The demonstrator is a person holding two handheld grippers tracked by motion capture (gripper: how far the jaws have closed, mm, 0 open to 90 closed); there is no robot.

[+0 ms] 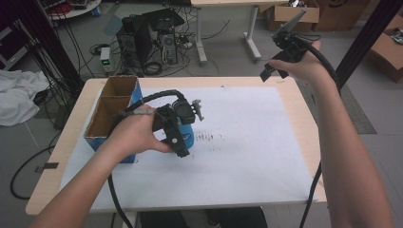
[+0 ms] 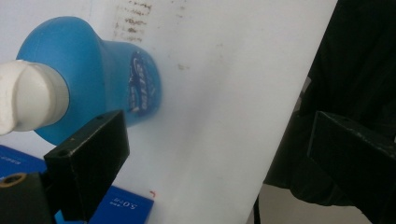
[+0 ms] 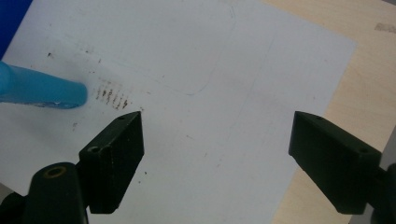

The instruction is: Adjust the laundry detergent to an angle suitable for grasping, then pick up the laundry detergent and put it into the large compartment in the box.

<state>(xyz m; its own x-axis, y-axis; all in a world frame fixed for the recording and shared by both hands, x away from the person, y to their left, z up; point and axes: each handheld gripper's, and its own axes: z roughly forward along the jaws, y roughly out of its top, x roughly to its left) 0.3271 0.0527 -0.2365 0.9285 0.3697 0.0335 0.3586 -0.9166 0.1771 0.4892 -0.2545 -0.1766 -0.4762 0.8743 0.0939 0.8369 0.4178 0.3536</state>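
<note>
Centre-left, the left gripper (image 1: pixel 183 137) hangs with jaws apart over a blue bottle (image 2: pixel 93 79), ready to grasp; the right gripper (image 1: pixel 280 57), jaws apart, waits upper right.

Bottle (image 1: pixel 188 134) on sheet (image 1: pixel 247 142), just right of box (image 1: pixel 111 111) at table's (image 1: pixel 294 88) left edge

White print reading "5.0OZ" stands on the flat blue cardboard box (image 2: pixel 122 208); the blue plastic bottle's (image 2: pixel 112 88) lettering is blurred.
</note>
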